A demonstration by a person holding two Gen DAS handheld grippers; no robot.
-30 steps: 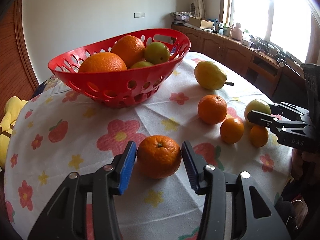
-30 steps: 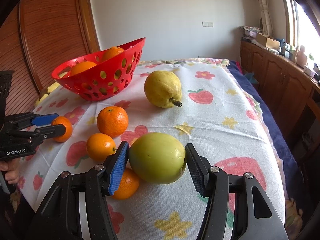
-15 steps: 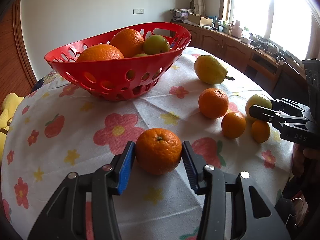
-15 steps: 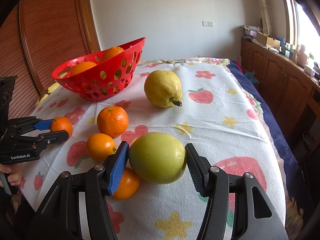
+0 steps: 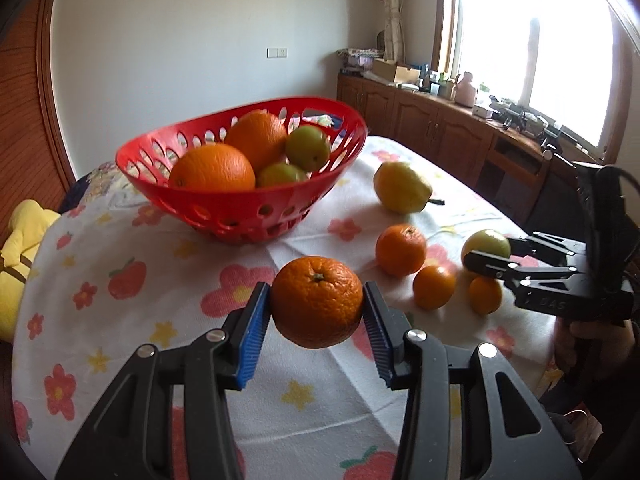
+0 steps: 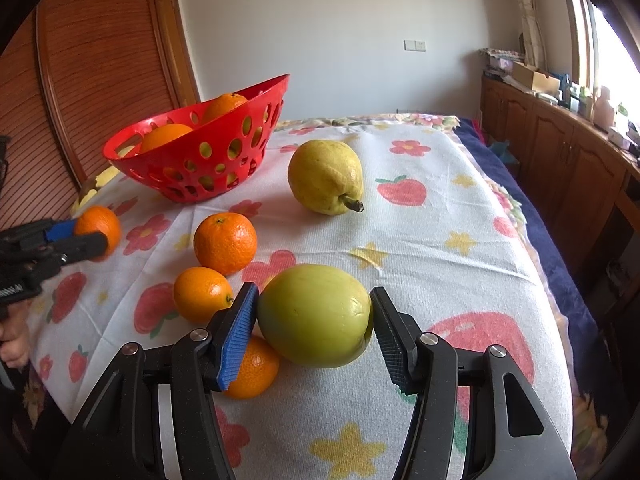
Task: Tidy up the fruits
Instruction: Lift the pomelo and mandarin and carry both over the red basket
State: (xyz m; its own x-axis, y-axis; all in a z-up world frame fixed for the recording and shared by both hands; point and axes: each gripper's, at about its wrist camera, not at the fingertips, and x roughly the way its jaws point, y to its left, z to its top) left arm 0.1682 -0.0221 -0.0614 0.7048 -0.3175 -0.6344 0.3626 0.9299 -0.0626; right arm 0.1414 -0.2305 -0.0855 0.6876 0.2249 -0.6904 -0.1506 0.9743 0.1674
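Lifted off the table (image 5: pixel 328 408) since a second ago was the orange (image 5: pixel 317 302), now clamped in the left tool (image 5: pixel 316 316).
The right tool (image 6: pixel 314 322) was set around the green apple (image 6: pixel 315 320), jaws touching both sides; whether it was gripped could not be told. The red basket (image 5: pixel 256 208) was seen at 11 o'clock.

Black fingers (image 5: pixel 256 336) with blue ribbed pads, silver screws

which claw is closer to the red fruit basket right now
Left. The left claw, shut on an orange, is lifted just in front of the red basket. The right claw sits farther back, around the green fruit on the tablecloth.
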